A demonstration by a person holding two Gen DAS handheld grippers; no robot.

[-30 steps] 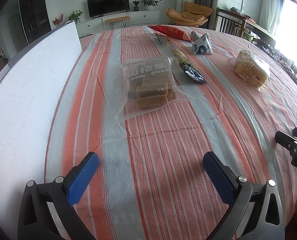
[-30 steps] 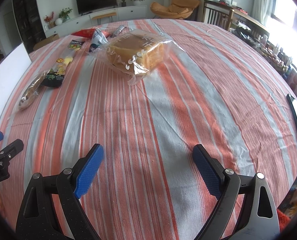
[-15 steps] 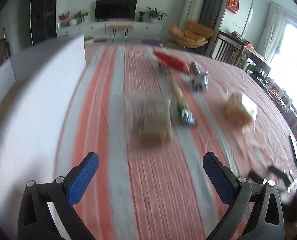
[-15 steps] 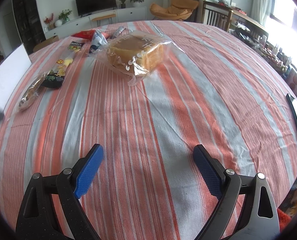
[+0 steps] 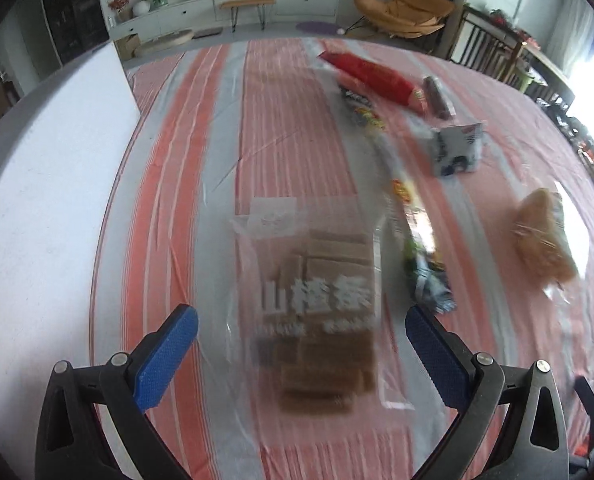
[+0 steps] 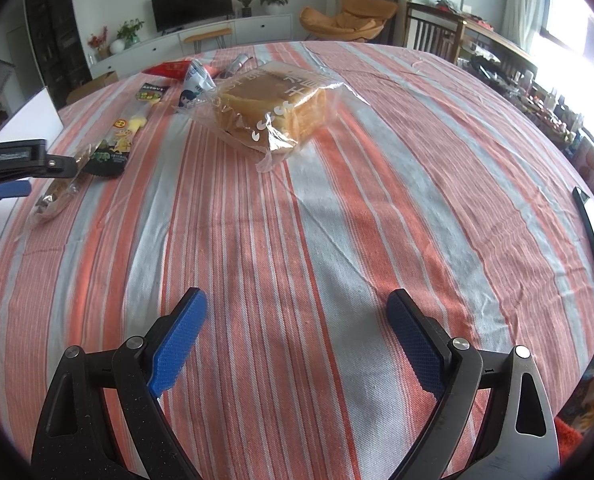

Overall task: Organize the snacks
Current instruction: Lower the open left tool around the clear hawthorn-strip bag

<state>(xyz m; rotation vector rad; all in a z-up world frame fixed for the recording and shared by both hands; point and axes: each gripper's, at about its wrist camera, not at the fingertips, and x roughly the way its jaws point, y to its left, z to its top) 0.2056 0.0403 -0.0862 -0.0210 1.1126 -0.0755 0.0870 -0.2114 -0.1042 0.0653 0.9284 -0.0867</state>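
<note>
left gripper (image 5: pixel 301 342) hovers with jaws spread wide, straddling the clear plastic bag of brown snack bars (image 5: pixel 317 316) lying flat on the orange-and-grey striped counter (image 5: pixel 273 128), nothing pinched; right gripper (image 6: pixel 297 336) hangs over bare cloth, jaws spread too, and the clear bag of sliced bread (image 6: pixel 271 106) sits well ahead of it on the counter

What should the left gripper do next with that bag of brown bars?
Probably ease the left gripper down and close on the clear bag of brown bars. It is open, the bag lies flat on the striped tablecloth between its fingers, not yet pinched.
</note>
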